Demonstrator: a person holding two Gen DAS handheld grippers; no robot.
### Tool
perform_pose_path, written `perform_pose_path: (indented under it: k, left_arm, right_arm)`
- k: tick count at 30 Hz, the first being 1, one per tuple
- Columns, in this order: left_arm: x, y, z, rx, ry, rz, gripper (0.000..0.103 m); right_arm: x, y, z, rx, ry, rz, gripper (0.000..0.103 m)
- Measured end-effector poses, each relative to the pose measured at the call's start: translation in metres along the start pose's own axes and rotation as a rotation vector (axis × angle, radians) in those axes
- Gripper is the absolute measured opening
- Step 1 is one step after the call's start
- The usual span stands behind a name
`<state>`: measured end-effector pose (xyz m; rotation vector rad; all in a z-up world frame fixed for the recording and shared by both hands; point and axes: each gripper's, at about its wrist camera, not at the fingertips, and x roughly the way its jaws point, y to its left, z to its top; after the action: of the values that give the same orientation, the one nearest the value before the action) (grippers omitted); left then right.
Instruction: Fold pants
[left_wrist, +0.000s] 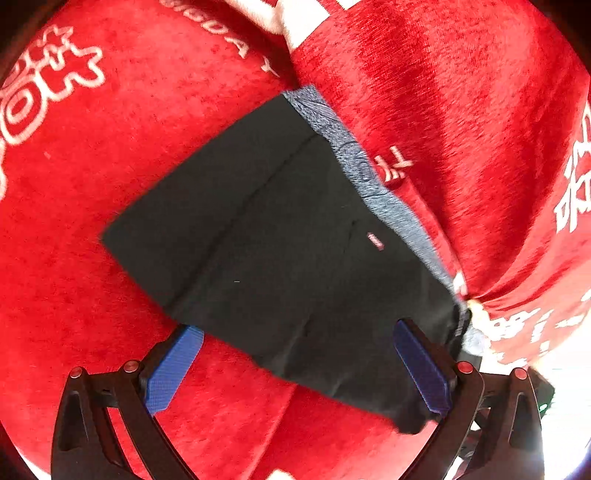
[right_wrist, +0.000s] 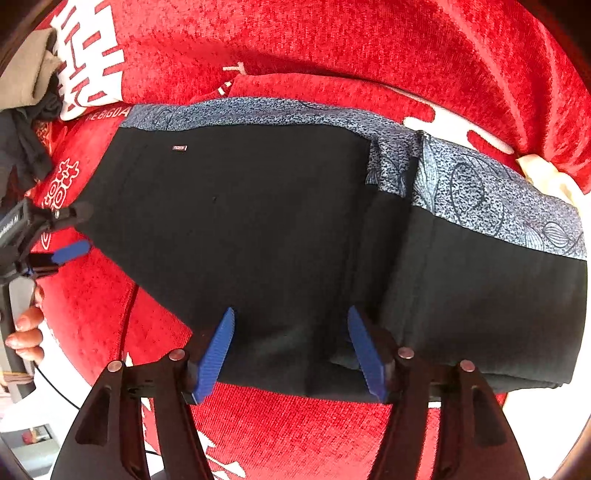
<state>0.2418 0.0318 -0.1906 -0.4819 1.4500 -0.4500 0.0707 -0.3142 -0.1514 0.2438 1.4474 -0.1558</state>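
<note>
Pretty much nothing tall anywhere. Ahead of the right gripper (right_wrist: 291, 354) it's just the flat pants (right_wrist: 258, 221), with one raised fold to its right. The left gripper (right_wrist: 70, 232) sits off to its left at the pants' edge. Far left there's a clothes pile (right_wrist: 26, 110). Bare red cloth (left_wrist: 92, 184) lies left of the left gripper (left_wrist: 295, 369).

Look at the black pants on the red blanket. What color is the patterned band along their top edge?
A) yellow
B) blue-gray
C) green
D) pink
B: the black pants carry a blue-gray speckled band with dark swirly line drawings along the edge far from the camera, and it lies on the red blanket.
</note>
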Motion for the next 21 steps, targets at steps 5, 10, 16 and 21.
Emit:
perform_pose_path:
  k: [5, 10, 16, 21]
  left_arm:
    - [0.007, -0.011, 0.000, -0.058, -0.049, -0.026, 0.103]
    - [-0.005, -0.033, 0.006, -0.015, -0.130, -0.104, 0.103]
    - [0.023, -0.034, 0.008, -0.024, -0.112, 0.118, 0.087]
    - [0.019, -0.055, 0.004, 0.136, -0.150, 0.314, 0.031]
  right_arm:
    - [0.004, 0.007, 0.001, -0.016, -0.008, -0.008, 0.073]
    - [0.004, 0.005, 0.002, 0.002, -0.013, 0.011, 0.073]
    - [0.004, 0.004, -0.001, -0.005, -0.023, 0.014, 0.073]
    - [-0.002, 0.000, 0.000, 0.006, -0.015, 0.040, 0.073]
